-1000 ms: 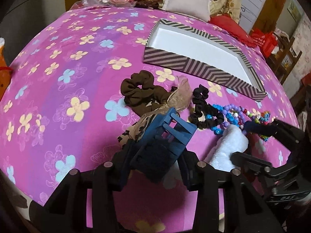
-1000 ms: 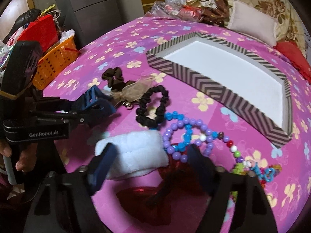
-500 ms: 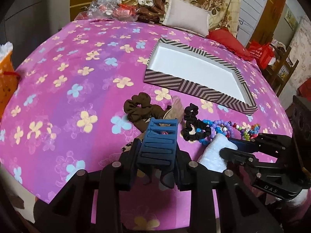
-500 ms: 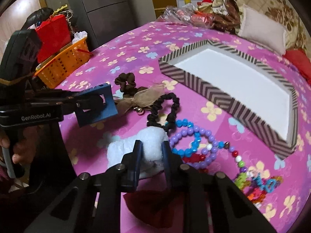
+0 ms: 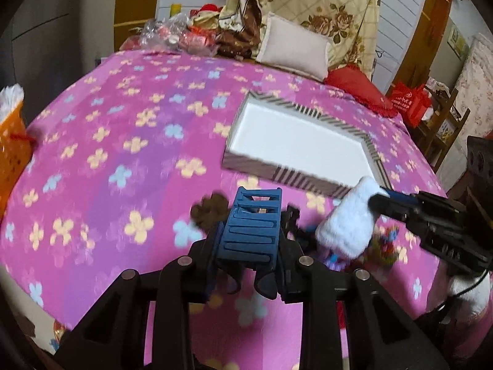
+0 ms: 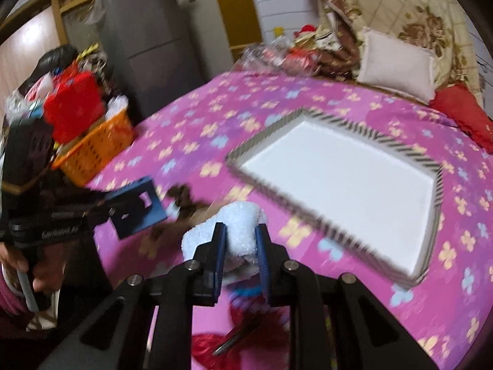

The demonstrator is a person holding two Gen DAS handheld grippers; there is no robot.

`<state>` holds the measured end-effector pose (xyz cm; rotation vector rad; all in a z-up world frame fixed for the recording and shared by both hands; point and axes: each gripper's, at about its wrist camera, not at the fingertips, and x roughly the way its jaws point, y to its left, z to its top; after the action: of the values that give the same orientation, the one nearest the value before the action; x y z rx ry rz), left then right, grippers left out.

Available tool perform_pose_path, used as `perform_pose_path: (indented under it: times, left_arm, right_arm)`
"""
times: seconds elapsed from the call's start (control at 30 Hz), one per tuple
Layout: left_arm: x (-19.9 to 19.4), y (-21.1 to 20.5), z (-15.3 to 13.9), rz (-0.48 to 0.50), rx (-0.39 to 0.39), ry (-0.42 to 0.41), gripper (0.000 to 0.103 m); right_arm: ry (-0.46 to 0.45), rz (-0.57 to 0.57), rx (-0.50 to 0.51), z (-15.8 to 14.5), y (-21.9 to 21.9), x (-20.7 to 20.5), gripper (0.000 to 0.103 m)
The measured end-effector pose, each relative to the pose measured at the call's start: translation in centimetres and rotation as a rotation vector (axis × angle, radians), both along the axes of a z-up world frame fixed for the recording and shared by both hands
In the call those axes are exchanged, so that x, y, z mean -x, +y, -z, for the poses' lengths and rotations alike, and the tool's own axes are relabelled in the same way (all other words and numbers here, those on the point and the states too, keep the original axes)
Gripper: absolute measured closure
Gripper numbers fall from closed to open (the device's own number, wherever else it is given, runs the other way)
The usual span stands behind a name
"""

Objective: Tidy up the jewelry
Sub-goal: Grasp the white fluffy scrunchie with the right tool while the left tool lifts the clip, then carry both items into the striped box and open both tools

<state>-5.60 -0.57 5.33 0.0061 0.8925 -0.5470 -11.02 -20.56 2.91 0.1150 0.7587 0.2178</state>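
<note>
A blue clip [image 5: 252, 231] is pinched between the fingers of the left gripper [image 5: 251, 265] and held above the near part of the bed [image 5: 123, 141]. A white fluffy piece [image 6: 238, 228] is squeezed between the fingers of the right gripper [image 6: 240, 256]; in the left wrist view the same piece [image 5: 348, 225] is seen raised just near of the striped box [image 5: 292, 145], off its near right corner. The box lies open on the bed, its white floor bare.

The fluffy piece is judged light and soft: it bulges around the fingers, so a hold across its middle is suited, and little force is needed. The clip looks stiff, ribbed plastic, light, and liable to twist if taken by a corner; it is best held across its flat sides, as here.

A brown scrunchie [image 5: 209, 209] is left on the bed just beyond the clip, and blurred beads [image 5: 385, 243] lie under the fluffy piece. These would drape and slip; a pinch through a loop is judged safest. An orange basket [image 6: 92, 148] stands left of the bed.
</note>
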Motion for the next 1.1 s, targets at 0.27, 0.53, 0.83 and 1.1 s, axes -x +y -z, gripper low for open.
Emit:
perform_pose_path:
  times: [0.27,0.53,0.83,1.1]
  left_arm:
    - [-7.0,-4.8,-0.8,-0.027,-0.002,-0.012,0.072]
    - [-14.1,-9.5,0.0,-0.034,-0.003,-0.024,0.072]
    - [-20.3,-13.4,2.8,-0.006,-0.02,0.001,0.072]
    - [-22.8,-14.7,4.8,-0.009,-0.031,0.015,0.072]
  right_arm:
    - [0.02,0.12,0.003,-0.4,-5.1,-6.7,0.083]
    - [0.069,0.145,0.023,0.7,-7.6,-14.4,0.083]
    - [0.137,0.147,0.043,3.0,-9.8,-22.7,0.083]
    - [0.174,0.148,0.057,5.3,-10.4,-26.8,0.083]
